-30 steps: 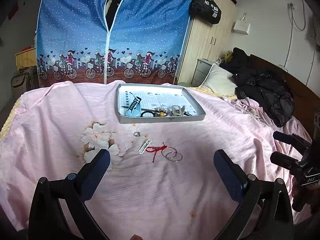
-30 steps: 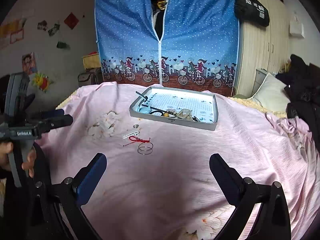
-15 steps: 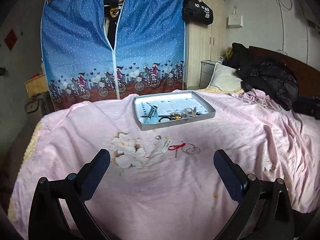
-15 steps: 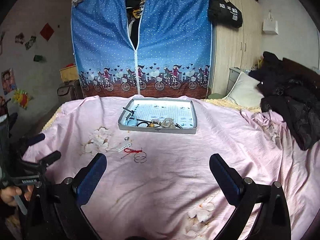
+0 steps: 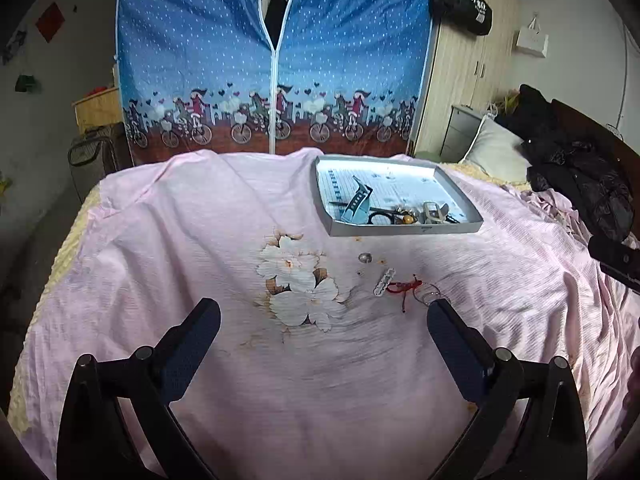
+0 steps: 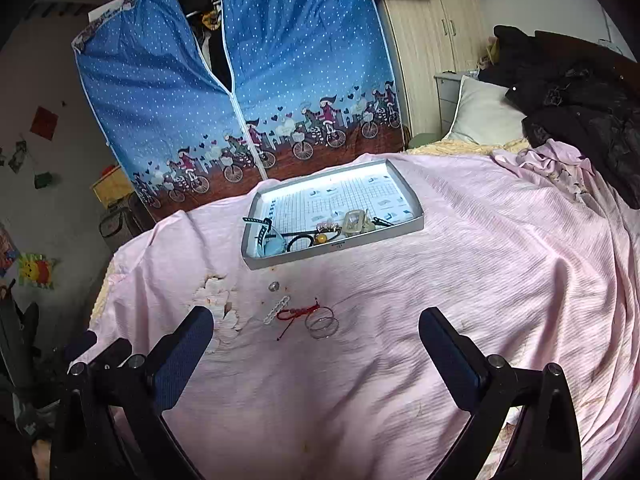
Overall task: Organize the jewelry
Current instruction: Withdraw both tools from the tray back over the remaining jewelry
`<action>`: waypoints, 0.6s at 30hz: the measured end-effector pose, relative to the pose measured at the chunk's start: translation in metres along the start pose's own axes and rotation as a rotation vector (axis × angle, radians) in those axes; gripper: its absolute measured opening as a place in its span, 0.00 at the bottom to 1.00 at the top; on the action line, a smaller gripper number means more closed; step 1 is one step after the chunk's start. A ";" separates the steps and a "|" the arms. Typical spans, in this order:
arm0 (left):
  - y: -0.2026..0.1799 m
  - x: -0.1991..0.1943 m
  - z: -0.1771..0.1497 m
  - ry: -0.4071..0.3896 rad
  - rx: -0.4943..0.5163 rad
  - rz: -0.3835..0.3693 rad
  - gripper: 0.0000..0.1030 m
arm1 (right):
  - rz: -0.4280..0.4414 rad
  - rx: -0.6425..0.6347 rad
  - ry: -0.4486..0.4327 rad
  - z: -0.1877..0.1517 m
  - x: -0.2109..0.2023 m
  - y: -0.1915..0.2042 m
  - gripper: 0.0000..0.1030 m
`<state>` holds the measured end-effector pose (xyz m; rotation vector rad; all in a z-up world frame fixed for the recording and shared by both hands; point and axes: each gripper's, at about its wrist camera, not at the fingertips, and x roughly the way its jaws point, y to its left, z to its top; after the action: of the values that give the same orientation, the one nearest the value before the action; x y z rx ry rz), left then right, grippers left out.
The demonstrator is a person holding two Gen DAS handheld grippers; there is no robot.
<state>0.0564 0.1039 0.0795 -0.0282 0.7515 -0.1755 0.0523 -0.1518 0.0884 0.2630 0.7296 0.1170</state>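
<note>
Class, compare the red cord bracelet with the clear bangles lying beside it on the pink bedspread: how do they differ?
The red cord bracelet is coloured and limp, with a loose tail trailing; the clear bangles are see-through, rigid, even circles. There is one cord bracelet but two stacked bangles. Both lie on the pink bedspread, outside the tray.

The left hand-held gripper (image 5: 323, 322) is hovering with its fingers spread wide and empty over a pink bedsheet (image 5: 192, 240) printed with white flowers. A grey tray (image 5: 404, 230) is sitting farther back on the bed, holding a blue strap (image 5: 357, 204), a black loop (image 5: 380, 218) and small metal pieces. Nearer, outside the tray, a small ring (image 5: 365, 257), a white clip (image 5: 384, 281), a red cord (image 5: 404, 288) and two thin bangles (image 5: 429, 295) are lying together. A blue fabric wardrobe (image 5: 276, 56) is standing behind.
</note>
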 end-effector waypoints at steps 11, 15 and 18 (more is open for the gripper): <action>0.002 0.103 0.044 0.199 -0.002 -0.107 0.98 | 0.053 -0.281 0.066 -0.016 0.058 0.006 1.00; -0.003 0.140 0.036 0.207 0.019 -0.136 0.98 | 0.085 -0.327 0.117 -0.027 0.085 -0.014 1.00; -0.010 0.161 0.025 0.223 0.068 -0.150 0.98 | 0.121 -0.317 0.164 -0.035 0.110 -0.029 0.94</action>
<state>0.1874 0.0657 -0.0102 -0.0002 0.9661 -0.3512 0.1112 -0.1510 -0.0151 -0.0061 0.8455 0.3693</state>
